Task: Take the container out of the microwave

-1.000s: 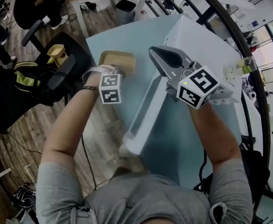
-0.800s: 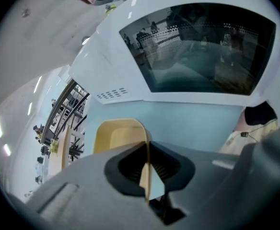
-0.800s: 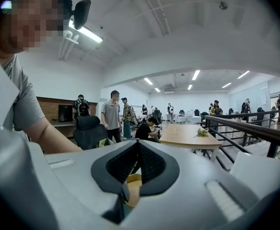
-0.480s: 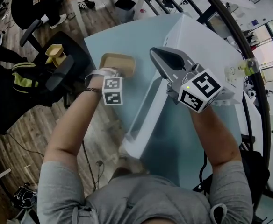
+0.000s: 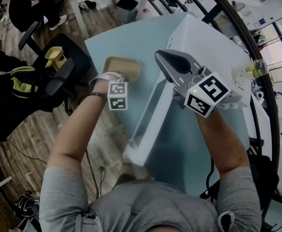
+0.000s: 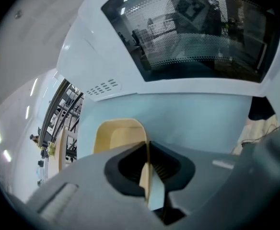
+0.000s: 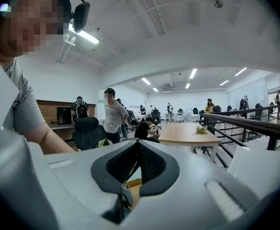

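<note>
A tan, shallow container (image 5: 124,66) sits on the pale blue table (image 5: 126,37), left of the white microwave (image 5: 204,42). The microwave door (image 5: 148,120) hangs open toward me. My left gripper (image 5: 113,75) is shut on the container's near rim. In the left gripper view the thin tan wall of the container (image 6: 113,135) runs between the left gripper's (image 6: 147,150) closed jaws, with the door's window (image 6: 197,32) above. My right gripper (image 5: 172,61) hovers over the microwave's left top edge. The right gripper (image 7: 137,152) is shut and holds nothing.
A black office chair (image 5: 59,76) with a yellow object (image 5: 55,56) on it stands left of the table. A dark railing (image 5: 249,47) curves behind the microwave. A wooden table (image 7: 185,133) and several people (image 7: 112,114) are farther off.
The left gripper and the container have barely shifted. The right gripper holds still above the microwave.
</note>
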`<state>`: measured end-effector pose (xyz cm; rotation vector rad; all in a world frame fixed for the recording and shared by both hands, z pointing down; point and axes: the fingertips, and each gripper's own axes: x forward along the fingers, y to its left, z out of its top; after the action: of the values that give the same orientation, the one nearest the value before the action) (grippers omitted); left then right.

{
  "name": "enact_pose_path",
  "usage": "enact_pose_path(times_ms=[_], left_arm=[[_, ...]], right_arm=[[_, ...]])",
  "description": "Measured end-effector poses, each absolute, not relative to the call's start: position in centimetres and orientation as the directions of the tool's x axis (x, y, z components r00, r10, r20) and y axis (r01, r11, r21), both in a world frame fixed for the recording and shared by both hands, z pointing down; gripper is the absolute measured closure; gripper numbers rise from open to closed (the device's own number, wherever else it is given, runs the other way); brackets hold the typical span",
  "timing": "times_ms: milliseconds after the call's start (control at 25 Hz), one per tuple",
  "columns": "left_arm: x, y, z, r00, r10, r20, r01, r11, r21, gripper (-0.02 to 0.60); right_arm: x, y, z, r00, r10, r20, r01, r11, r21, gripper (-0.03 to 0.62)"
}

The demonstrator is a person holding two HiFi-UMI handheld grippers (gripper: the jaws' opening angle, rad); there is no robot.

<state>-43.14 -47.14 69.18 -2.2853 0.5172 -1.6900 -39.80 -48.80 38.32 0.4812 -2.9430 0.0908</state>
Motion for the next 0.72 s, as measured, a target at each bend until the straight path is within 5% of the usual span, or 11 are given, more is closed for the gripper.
enact_pose_path(times_ms=[200, 360, 720], left_arm=[[-43.2, -47.5, 70.3, 0.233, -0.422, 0.876, -0.109, -0.906, -0.408, 0.536], [-42.9, -47.4, 70.0, 0.248, -0.417, 0.874, -0.125, -0.909, -0.398, 0.463], [-43.2, -47.9, 64.1, 0.287, -0.505, 0.814, -0.151, -0.863, -0.482, 0.498]], right_arm=[[-39.4, -49.1, 38.4, -0.934, -0.318, 0.163, -0.329, 0.943, -0.045, 0.588], [-38.9, -49.2, 38.3, -0.931, -0.324, 0.169, -0.336, 0.941, -0.046, 0.588], [-38.2, -48.5, 37.8, -0.919, -0.348, 0.184, -0.361, 0.932, -0.044, 0.588]])
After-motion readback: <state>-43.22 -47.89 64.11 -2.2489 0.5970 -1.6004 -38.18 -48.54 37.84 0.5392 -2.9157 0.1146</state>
